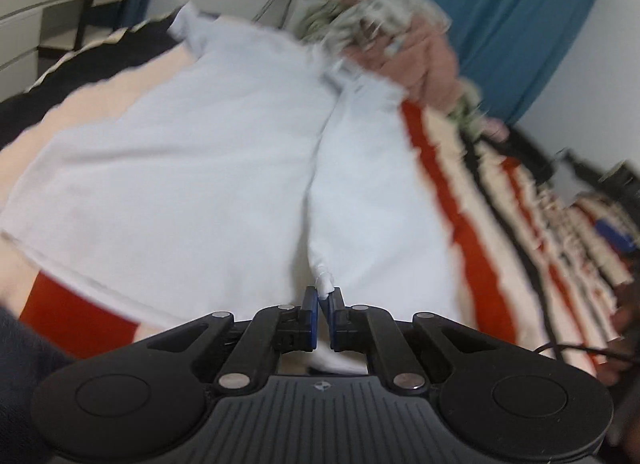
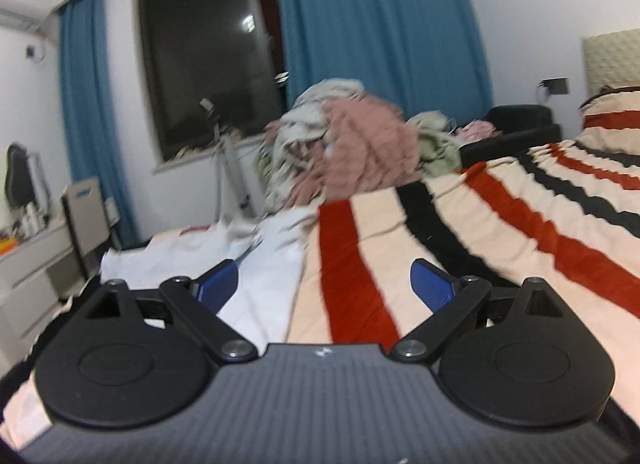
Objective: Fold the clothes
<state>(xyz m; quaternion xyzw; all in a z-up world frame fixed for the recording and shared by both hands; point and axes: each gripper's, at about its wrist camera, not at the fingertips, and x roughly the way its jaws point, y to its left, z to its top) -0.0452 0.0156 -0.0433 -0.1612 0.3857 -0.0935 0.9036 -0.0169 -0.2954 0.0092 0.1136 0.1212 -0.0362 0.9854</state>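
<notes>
A white shirt (image 1: 192, 168) lies spread on a bed with a striped cream, red and black cover (image 1: 472, 232). My left gripper (image 1: 324, 298) is shut on a pinch of the shirt's near hem, and a fold ridge runs from it up the middle. In the right wrist view the same white shirt (image 2: 264, 264) lies at the left. My right gripper (image 2: 326, 278) is open and empty, low over the striped cover (image 2: 520, 232), just right of the shirt's edge.
A heap of pink, grey and green clothes (image 2: 352, 148) sits at the bed's far edge, also seen in the left wrist view (image 1: 392, 24). Blue curtains (image 2: 372, 24) and a dark window (image 2: 208, 64) are behind. White drawers (image 2: 28, 264) stand at left.
</notes>
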